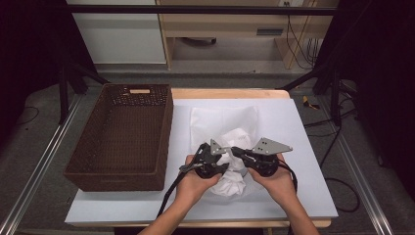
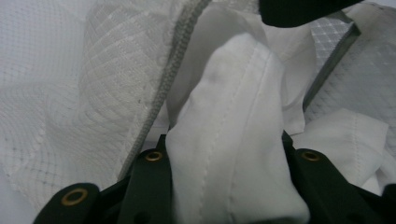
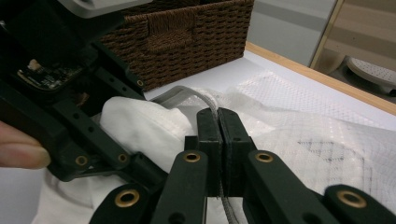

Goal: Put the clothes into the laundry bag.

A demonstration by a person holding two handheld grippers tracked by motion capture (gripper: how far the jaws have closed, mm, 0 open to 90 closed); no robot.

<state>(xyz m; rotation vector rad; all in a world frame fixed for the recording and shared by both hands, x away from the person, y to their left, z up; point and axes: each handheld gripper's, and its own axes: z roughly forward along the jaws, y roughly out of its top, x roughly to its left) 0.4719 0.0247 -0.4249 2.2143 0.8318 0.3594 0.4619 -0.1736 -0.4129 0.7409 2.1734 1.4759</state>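
Hands hide much of the white garment (image 1: 234, 182); left gripper (image 2: 224, 154) fingers clamp its fold, right gripper (image 3: 218, 140) fingers its grey edge.

Grey floor (image 1: 235, 73) (wooden cabinet (image 1: 230, 29) behind).

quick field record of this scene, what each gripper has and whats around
work: handling a white garment and a mesh bag
left gripper: jaws shut on a thick fold of the garment
right gripper: jaws shut on the bag's grey edge cord
basket: brown wicker, left of the cloth, nothing seen inside
table: white top, cloth near its middle
hands: both at the near edge, close together
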